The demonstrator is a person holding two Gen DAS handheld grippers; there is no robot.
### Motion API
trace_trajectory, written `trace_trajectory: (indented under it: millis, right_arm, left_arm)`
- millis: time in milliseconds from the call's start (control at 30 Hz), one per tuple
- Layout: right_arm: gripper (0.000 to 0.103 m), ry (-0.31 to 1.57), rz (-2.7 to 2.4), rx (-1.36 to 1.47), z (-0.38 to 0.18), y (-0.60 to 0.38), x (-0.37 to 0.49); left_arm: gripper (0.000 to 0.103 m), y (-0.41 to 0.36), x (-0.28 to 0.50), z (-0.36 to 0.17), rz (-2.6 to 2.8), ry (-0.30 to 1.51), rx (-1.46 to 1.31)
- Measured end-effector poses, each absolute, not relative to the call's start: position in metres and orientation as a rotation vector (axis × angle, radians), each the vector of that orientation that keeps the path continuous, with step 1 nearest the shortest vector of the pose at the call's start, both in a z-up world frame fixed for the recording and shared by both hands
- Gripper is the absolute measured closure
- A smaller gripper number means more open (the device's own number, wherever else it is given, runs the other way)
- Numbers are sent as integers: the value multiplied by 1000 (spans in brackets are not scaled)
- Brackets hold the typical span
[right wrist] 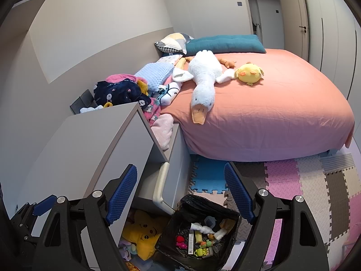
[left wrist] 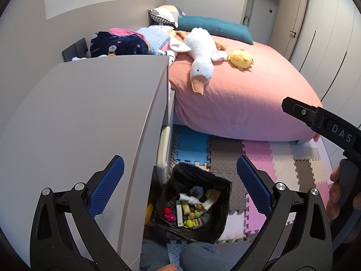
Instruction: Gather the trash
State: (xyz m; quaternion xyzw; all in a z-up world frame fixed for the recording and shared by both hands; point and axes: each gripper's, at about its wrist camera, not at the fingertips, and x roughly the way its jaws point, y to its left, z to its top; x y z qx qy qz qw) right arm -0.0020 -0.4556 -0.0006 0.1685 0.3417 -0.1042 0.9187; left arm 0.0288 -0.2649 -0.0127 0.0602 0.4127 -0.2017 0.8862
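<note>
Both the left gripper [left wrist: 180, 180] and right gripper [right wrist: 180, 186] have released, empty jaws. The trash bin [left wrist: 222, 214] stands below between them; its small contents are hard to identify.

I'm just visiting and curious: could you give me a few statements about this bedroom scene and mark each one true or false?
1. The trash bin has a black liner and already holds items. True.
2. The left gripper is clamped on a toy. False: it is open and empty.
3. A white goose plush lies on the pink bed. True.
4. The right gripper holds a bottle. False: it is open, holding nothing.
</note>
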Motion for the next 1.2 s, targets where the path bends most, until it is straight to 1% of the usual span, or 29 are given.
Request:
trace_trajectory:
  millis: [833,1200]
  right_arm:
    - [23,703,-217,352,1,-459,-2]
    - [23,705,-219,356,-2,-463,-3]
  left_arm:
    - [7,-271,25,-12,-446,844,124]
    - [7,-273,30,-16,-442,875,129]
